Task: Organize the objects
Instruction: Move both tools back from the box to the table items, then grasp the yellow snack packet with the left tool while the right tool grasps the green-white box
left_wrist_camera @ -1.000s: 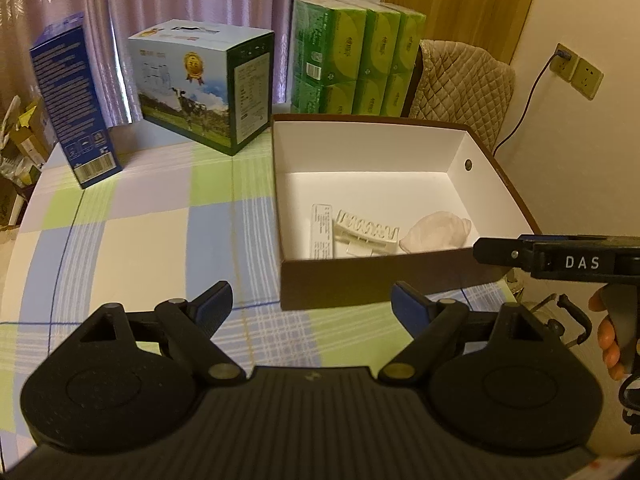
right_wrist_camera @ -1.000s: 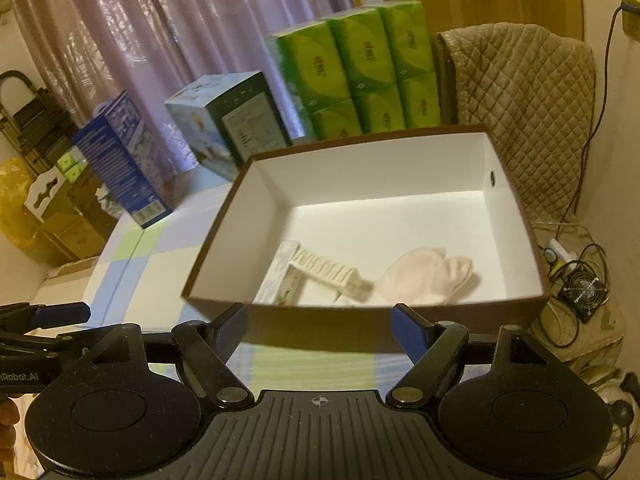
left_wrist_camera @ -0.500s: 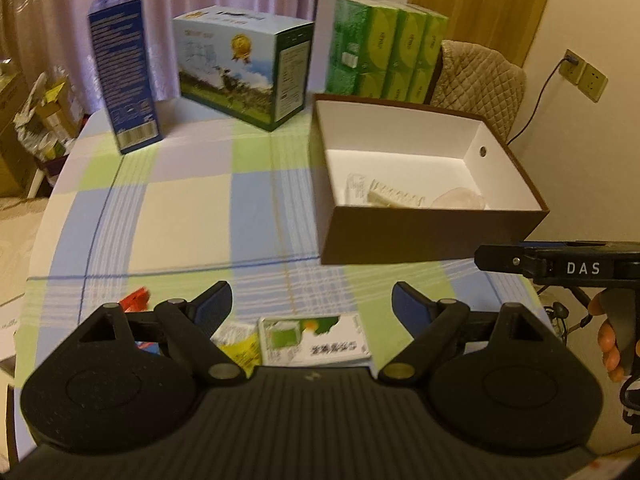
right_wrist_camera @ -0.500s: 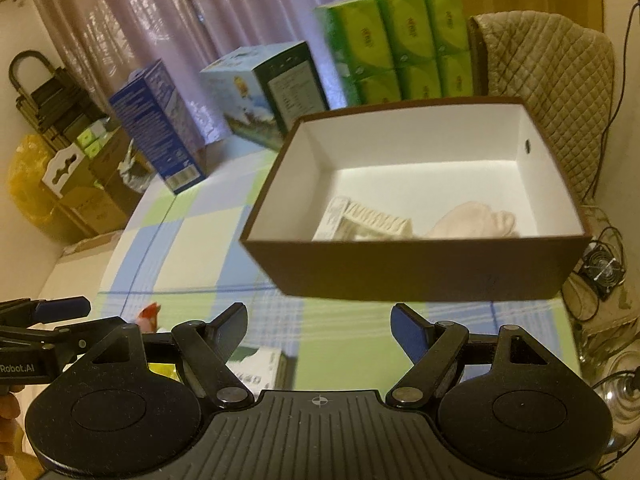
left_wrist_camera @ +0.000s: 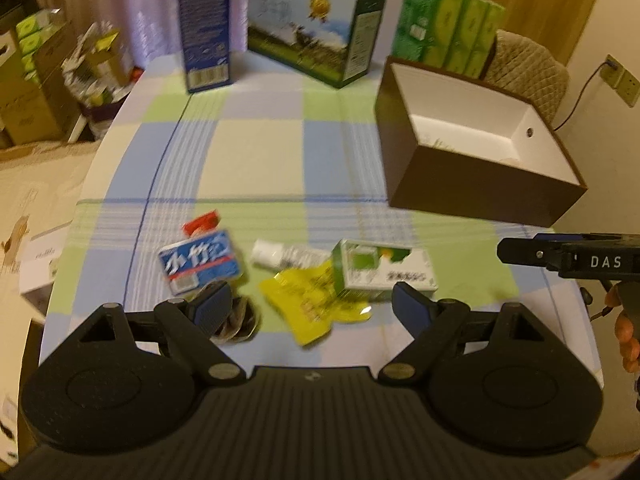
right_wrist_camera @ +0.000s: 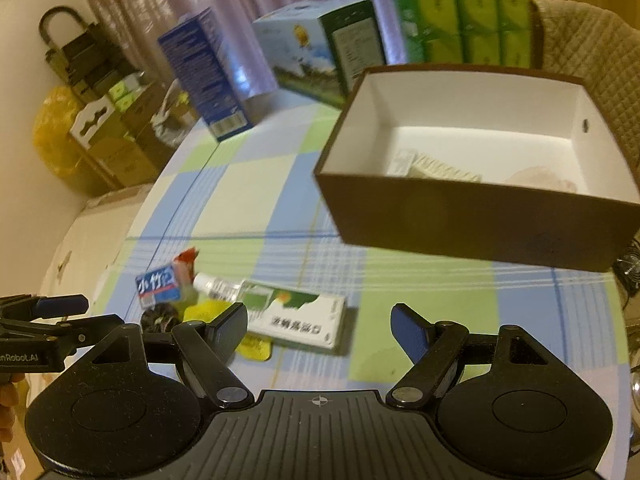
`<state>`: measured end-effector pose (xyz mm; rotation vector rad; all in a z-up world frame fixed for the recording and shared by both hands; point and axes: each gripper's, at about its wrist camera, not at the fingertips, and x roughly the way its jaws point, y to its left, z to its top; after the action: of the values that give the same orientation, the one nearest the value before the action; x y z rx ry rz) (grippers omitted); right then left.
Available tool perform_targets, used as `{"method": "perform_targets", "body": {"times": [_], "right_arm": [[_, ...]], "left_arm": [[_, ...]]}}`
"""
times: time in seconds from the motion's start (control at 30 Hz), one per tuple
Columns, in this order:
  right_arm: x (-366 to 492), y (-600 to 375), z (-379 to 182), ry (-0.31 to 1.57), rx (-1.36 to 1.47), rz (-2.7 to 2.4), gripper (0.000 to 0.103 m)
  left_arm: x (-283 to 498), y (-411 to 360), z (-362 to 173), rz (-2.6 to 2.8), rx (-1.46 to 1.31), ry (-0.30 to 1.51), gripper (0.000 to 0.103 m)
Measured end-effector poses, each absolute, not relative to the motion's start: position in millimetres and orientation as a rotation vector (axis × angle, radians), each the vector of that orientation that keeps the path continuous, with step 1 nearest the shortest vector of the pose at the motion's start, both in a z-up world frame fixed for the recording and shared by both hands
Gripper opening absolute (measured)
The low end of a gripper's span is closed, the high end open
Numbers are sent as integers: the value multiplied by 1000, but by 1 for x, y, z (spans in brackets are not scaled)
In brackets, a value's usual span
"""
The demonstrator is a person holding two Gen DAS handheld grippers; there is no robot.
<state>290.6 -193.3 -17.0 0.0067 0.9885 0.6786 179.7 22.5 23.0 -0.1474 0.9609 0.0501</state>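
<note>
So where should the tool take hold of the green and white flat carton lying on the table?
Grip the green and white flat carton across its short width, coming from above: it lies flat, and its right end is free, whereas its left end rests on the yellow foil pouch.

Both grippers are matte black: two round discs, a ribbed plate between them, silver pivot screws, and fingers (left_wrist_camera: 212, 308) tipped with blue pads. The right gripper (left_wrist_camera: 505, 251) carries white letters "DAS" on its side.
</note>
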Motion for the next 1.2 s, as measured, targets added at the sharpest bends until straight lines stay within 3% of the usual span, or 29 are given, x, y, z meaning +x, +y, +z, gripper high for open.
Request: {"method": "perform_targets", "body": {"times": [0.7,1.2], "right_arm": [[288,-164,-58,1014,-128,767,76],[313,-203,-75,1074,-99,634,76]], "left_arm": [[162,55,-21,124,-248,1016,84],[213,50,-95,9,-465,1066,54]]}}
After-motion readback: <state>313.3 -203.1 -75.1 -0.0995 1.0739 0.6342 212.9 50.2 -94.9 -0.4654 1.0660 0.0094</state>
